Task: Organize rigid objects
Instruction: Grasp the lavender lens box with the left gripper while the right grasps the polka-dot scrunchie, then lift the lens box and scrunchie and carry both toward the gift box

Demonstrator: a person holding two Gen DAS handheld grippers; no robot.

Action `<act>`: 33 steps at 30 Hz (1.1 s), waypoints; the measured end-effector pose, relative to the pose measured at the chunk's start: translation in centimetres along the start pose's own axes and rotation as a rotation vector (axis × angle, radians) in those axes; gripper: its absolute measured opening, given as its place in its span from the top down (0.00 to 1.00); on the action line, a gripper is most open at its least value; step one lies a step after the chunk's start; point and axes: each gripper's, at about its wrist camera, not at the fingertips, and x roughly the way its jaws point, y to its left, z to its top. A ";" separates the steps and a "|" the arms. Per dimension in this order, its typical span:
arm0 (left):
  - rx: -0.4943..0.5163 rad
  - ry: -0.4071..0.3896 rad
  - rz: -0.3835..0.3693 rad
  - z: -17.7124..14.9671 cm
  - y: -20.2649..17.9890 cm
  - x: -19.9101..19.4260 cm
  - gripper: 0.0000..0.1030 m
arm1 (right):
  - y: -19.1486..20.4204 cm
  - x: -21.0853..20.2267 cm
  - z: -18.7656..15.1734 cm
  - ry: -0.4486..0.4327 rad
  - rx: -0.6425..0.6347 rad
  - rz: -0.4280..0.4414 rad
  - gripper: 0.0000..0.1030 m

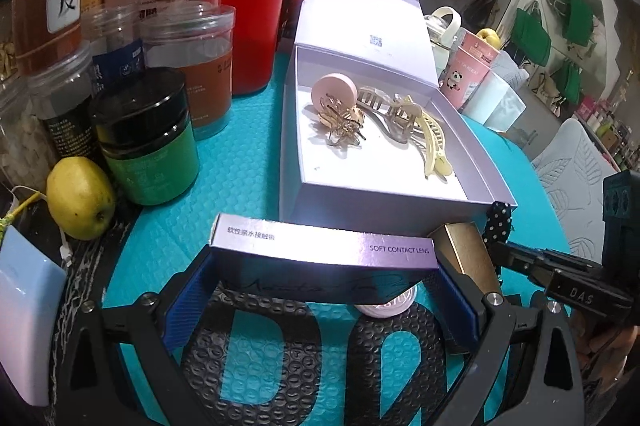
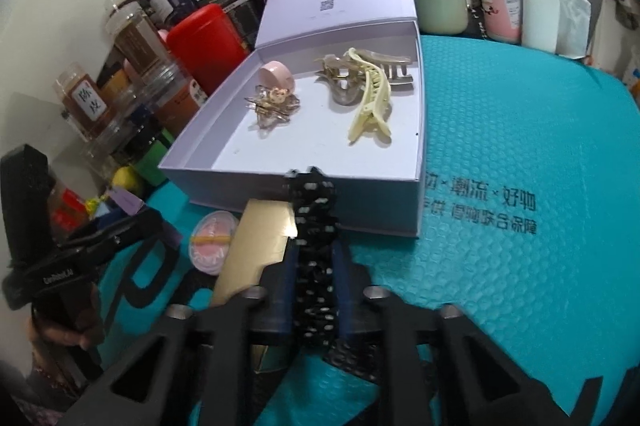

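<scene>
A: Item one, your left gripper (image 1: 324, 266)?

B: Clamped across a flat purple contact lens box (image 1: 320, 252), lettered "SOFT CONTACT LENS", held above the teal bubble mat (image 1: 248, 153), just in front of the open lavender box (image 1: 384, 193).

A: Item two, your right gripper (image 2: 314, 266)?

B: Pads closed on a black hair clip with white dots (image 2: 314, 226), its tip at the lavender box's near wall (image 2: 280, 189). A gold box (image 2: 256, 246) lies just left of it, with a small pink case (image 2: 214, 242) beside that.

A: Contents of the lavender box?

B: A pink round compact (image 1: 334, 91), touching a gold wire hair clip (image 1: 344, 123); to the right, a translucent claw clip (image 1: 376, 105) and a cream claw clip (image 1: 434, 149), overlapping.

A: Surroundings on your left?

B: A red canister (image 1: 252, 29), clear jars, a green-labelled dark jar (image 1: 150, 153), a yellow apple (image 1: 80, 197).
</scene>
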 end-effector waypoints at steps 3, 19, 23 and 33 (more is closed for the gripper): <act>0.019 -0.006 0.013 -0.1 -0.2 -0.3 0.03 | 0.1 -0.2 -0.2 -0.006 0.004 0.004 0.87; 0.077 0.024 -0.033 -2.1 -2.1 -1.7 0.03 | 0.8 -3.7 -2.8 -0.035 0.013 -0.034 0.87; 0.092 0.021 -0.042 -2.4 -2.8 -2.4 0.03 | 1.2 -4.9 -3.8 -0.044 0.015 -0.036 0.87; 0.124 0.005 -0.043 -3.1 -4.3 -4.4 0.03 | 1.8 -6.9 -5.8 -0.047 0.037 -0.002 0.87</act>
